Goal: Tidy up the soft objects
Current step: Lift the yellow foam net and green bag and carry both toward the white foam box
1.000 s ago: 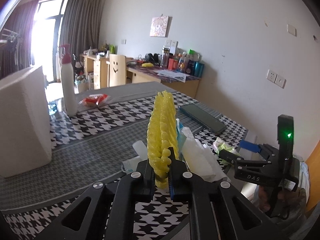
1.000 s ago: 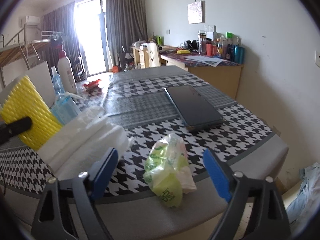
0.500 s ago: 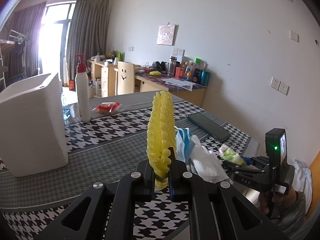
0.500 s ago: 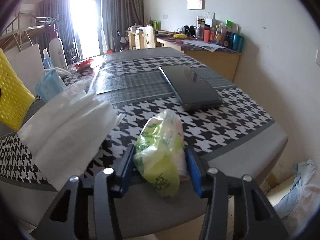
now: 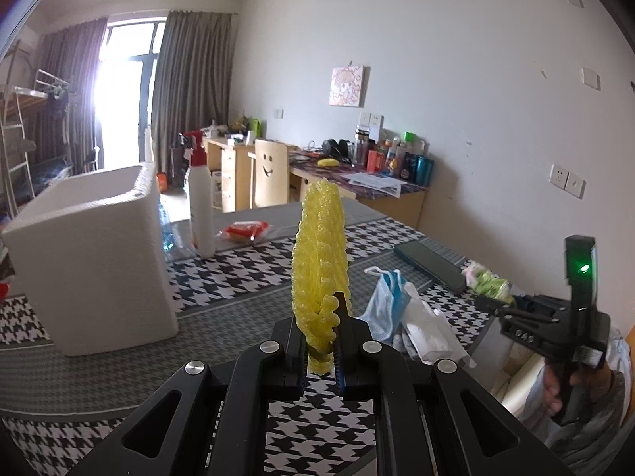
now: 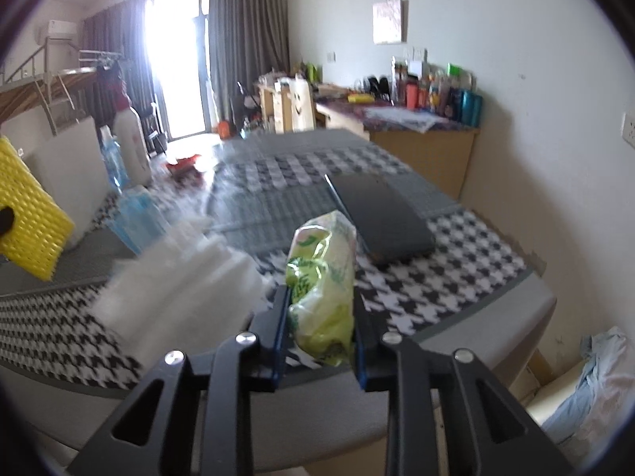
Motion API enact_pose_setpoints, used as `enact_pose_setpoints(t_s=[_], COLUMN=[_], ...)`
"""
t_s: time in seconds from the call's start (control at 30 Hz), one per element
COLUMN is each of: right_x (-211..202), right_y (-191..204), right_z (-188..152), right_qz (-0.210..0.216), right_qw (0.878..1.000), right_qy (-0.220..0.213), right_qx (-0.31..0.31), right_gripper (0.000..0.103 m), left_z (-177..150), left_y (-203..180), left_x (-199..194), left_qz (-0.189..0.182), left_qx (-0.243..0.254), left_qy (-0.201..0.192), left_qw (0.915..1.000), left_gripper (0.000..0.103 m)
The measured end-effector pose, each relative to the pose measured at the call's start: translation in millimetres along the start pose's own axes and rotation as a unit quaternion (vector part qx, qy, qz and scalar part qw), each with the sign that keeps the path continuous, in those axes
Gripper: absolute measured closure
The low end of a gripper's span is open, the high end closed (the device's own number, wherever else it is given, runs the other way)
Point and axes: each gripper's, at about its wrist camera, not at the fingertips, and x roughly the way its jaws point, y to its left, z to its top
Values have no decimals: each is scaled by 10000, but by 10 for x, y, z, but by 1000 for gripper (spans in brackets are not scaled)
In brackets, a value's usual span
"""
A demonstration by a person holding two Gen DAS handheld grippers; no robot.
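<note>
Only rightward, green tissue pack (image 6: 322, 282) between hand-held gripper (image 6: 319, 329) fingers.

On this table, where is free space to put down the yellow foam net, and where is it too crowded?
Free: the grey strip between the white foam box and the face mask. Also bare is the checkered cloth between the spray bottle and the yellow foam net. Crowded: the near right corner, with face mask, white tissues and dark phone.
</note>
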Motion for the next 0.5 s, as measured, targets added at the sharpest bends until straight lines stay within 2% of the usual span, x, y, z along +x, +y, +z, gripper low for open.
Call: enact_pose_setpoints(t_s=[0.17,0.5], right_x=[-212,-419], right_y=[163,456], right_z=[171,319], right_qz=[344,782], right_qw=[9986,9938], right_qy=[-387,-765], right_qx=[-75,-182], right_gripper=[72,72], left_z=[47,184], left_y=[44,47], left_x=[-72,-214], left_qz=[136,310], left_qx=[13,237], left_qy=[-46,-179], left_qw=[9999,9991], left_gripper=[92,92])
